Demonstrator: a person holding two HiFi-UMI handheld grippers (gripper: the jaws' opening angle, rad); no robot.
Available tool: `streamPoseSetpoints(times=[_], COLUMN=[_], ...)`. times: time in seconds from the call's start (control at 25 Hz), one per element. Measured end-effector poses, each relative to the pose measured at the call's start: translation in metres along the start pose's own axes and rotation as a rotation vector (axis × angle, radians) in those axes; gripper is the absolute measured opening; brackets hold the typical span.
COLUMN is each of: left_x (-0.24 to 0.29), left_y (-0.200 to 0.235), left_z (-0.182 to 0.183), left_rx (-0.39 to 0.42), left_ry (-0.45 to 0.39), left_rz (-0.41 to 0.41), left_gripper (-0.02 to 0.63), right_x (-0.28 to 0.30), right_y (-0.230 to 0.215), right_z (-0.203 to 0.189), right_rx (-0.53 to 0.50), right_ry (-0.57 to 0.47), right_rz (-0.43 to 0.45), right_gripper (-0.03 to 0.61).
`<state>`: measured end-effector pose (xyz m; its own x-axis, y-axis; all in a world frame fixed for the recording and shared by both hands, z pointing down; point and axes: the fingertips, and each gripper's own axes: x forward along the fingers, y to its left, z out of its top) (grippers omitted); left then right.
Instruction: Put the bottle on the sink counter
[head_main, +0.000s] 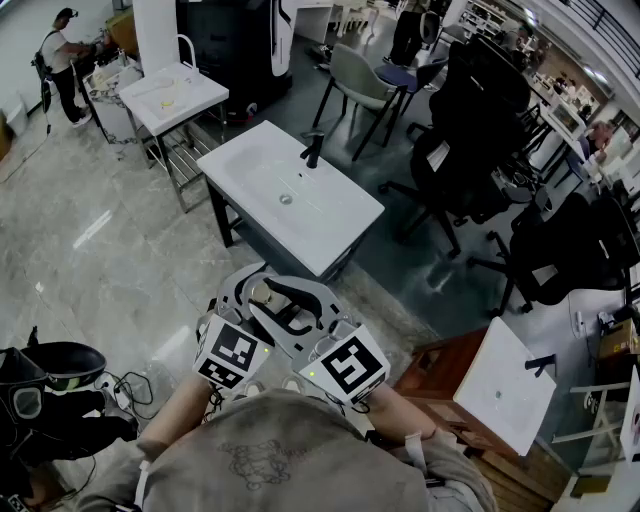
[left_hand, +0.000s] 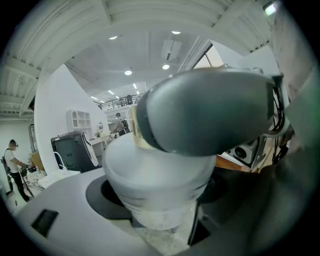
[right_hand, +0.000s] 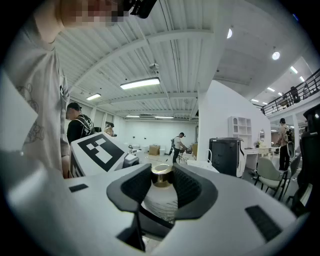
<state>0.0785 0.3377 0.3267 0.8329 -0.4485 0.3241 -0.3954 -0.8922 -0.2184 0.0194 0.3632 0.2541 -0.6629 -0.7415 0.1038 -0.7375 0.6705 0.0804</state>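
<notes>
Bottle (right_hand: 160, 201) gripped low in centre of head view, gold cap pinched by right gripper (right_hand: 162, 179), wide body clasped by broadly spread left gripper (left_hand: 159, 200), likely steadying it for carrying to sink counter (head_main: 340, 215), well apart above.

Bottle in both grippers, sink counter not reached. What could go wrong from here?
1. The right gripper pinches the bottle only by its gold cap; it may swing or slip if the left gripper, jaws wide around the body, lets go.
2. The faucet stands on the sink counter; a careless set-down could hit it or tip the bottle into the basin.
</notes>
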Motion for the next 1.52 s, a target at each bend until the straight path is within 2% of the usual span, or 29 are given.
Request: streamPoseSetpoints(times=[0.16,0.76,1.52], left_x=[0.011,0.035,0.048], left_y=[-0.003,-0.013,-0.017], left_z=[0.005,0.006,-0.006], left_rx=[-0.013,-0.017,-0.038], left_ry=[-0.021,0.01,0.06], left_rz=[-0.014,-0.003,0.107], left_gripper=[0.328,0.328,0.328], right_x=[-0.004,-0.019,-0.028], right_y=[-0.01,-0.029,-0.035], right_z=[-0.003,-0.014,-0.03], right_rx=[-0.017,0.006,0.007], right_ry=[0.003,0.0,-0.025], right_rz=[-0.004,0.016,0.128], right_gripper=[0.137,0.138,0.138])
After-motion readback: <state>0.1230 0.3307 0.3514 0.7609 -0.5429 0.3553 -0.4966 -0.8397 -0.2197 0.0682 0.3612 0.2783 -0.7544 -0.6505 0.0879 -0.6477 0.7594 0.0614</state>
